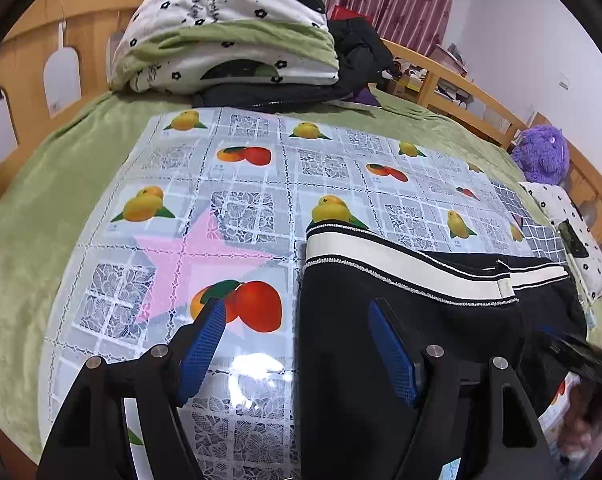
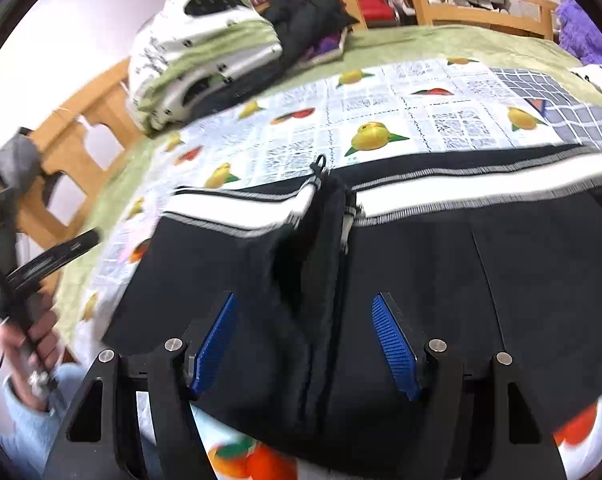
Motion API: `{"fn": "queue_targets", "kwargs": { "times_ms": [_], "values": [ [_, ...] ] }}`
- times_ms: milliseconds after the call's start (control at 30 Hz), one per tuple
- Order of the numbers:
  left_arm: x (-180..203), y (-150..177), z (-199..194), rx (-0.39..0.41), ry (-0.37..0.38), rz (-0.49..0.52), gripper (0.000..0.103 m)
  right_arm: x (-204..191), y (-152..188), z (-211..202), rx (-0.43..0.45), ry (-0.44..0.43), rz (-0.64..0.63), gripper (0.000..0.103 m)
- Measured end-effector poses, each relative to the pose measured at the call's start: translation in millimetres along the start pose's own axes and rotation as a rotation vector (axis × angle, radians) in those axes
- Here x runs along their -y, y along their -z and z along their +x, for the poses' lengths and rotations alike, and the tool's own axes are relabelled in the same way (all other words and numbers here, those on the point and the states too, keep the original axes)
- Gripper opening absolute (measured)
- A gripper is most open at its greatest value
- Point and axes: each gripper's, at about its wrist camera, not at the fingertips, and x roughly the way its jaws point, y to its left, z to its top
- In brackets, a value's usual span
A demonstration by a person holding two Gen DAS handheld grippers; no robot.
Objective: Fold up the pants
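Black pants (image 1: pixel 413 320) with a white stripe along the far edge lie folded on a fruit-print plastic cloth (image 1: pixel 229 184). In the right wrist view the pants (image 2: pixel 461 272) fill the middle, with a zipper and a fold running down the centre. My left gripper (image 1: pixel 297 312) is open and empty, straddling the pants' left edge: one blue finger over the cloth, the other over the black fabric. My right gripper (image 2: pixel 305 304) is open and empty above the pants' middle. The left gripper (image 2: pixel 57 256) shows blurred at the left of the right wrist view.
The cloth lies on a green bedspread (image 1: pixel 53 184). A folded quilt (image 1: pixel 225 28) and dark clothes (image 1: pixel 361 52) are piled at the headboard. A purple plush toy (image 1: pixel 541 152) and a pillow with a phone (image 1: pixel 573 236) lie at the right. A wooden rail (image 1: pixel 473 92) borders the far side.
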Motion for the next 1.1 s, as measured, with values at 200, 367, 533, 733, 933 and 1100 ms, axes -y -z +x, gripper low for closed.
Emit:
{"fn": "queue_targets", "kwargs": {
  "times_ms": [200,367,533,733,933,1100],
  "values": [
    [-8.8,-1.3,4.8,-0.003,-0.011,-0.021,0.072,1.8,-31.3,89.6,-0.143,0.058,0.009,0.072],
    [-9.2,-1.3,9.9,-0.014,-0.030,-0.008,0.072,16.9,-48.8,48.0,0.020,-0.111,0.036,0.017],
    [3.5,3.7,13.9,-0.048,0.018,0.034,0.072,35.6,-36.7,84.7,-0.078,0.027,0.051,0.045],
    [21.6,21.7,-4.5,-0.027,0.029,0.169,0.072,37.3,-18.4,35.6,-0.087,-0.048,0.078,0.059],
    [8.0,90.0,-16.7,-0.128,0.078,0.221,0.072,38.7,25.4,16.5,-0.155,-0.053,0.088,0.061],
    [10.2,110.6,-17.1,-0.144,0.028,0.263,0.072,37.6,46.7,18.6,-0.132,-0.065,0.078,0.061]
  ]
}}
